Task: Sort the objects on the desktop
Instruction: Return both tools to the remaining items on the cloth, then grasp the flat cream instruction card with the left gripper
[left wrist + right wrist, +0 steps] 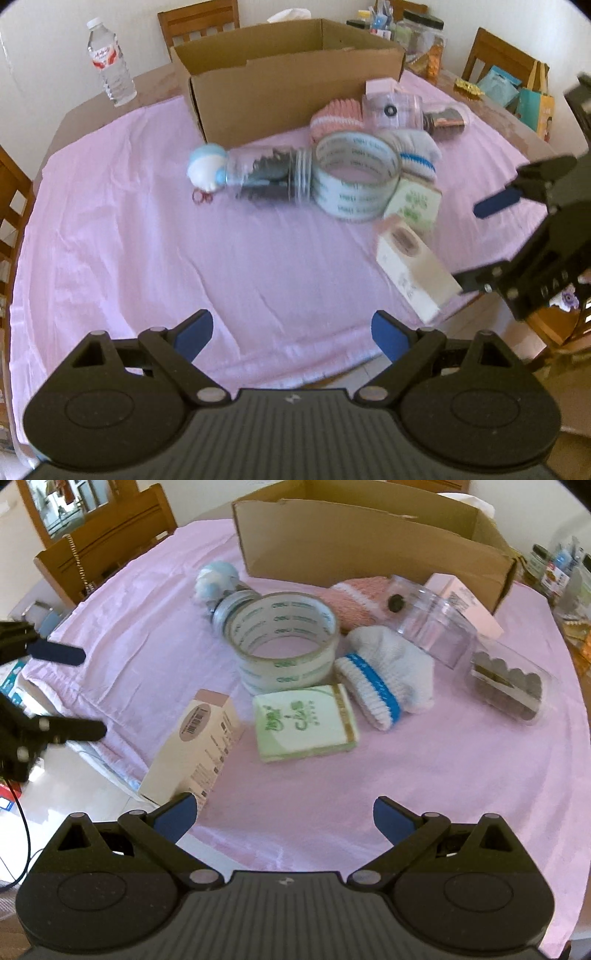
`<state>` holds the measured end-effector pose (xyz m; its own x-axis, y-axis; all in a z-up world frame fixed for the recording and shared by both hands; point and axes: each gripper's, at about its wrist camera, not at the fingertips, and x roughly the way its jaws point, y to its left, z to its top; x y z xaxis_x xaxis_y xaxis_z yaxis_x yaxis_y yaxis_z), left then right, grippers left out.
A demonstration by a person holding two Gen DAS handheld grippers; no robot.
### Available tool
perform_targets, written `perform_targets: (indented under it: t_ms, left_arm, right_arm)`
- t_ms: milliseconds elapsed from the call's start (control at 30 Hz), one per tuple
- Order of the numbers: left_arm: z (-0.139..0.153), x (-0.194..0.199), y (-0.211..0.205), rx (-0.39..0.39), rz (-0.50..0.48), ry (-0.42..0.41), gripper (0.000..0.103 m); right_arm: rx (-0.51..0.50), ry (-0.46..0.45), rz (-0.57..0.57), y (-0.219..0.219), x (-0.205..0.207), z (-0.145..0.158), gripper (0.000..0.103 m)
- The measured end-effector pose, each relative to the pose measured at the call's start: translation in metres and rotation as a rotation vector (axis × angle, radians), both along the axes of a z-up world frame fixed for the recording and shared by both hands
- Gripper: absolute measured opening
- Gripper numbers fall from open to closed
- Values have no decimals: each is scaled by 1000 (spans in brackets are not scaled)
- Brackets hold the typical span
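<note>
Tape roll [286, 642]: green "DELI" printed repeatedly around band. Green tissue pack [306, 722]: green characters, not readable. Beige carton [192, 746]: barcode label and small print, too blurred. Water bottle [110, 61]: red label, unreadable.

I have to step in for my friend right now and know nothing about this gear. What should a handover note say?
Left gripper: open, holding nothing. Right gripper: open, holding nothing.
On the pink cloth, in front of the cardboard box: tape roll, green packet, beige carton, white sock, pink sock, clear jars.
Done: nothing visibly sorted; the box's inside is hidden.
Left: all of it.
</note>
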<state>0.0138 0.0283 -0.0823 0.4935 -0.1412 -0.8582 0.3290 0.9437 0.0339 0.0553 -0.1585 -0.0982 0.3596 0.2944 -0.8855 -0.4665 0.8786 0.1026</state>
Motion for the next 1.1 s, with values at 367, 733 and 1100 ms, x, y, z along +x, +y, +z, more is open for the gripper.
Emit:
perform_targets:
  t_ms: [367, 733, 1100]
  left_arm:
    - [-6, -20, -4, -16, -15, 1, 93]
    - [-19, -5, -31, 77, -250, -36, 93]
    - [-23, 25, -48, 132, -446, -48, 93]
  right_arm:
    - [40, -26, 55, 26, 9, 5, 103]
    - [54, -13, -53, -4, 9, 5, 103]
    - [67, 7, -138, -25, 6, -1, 103]
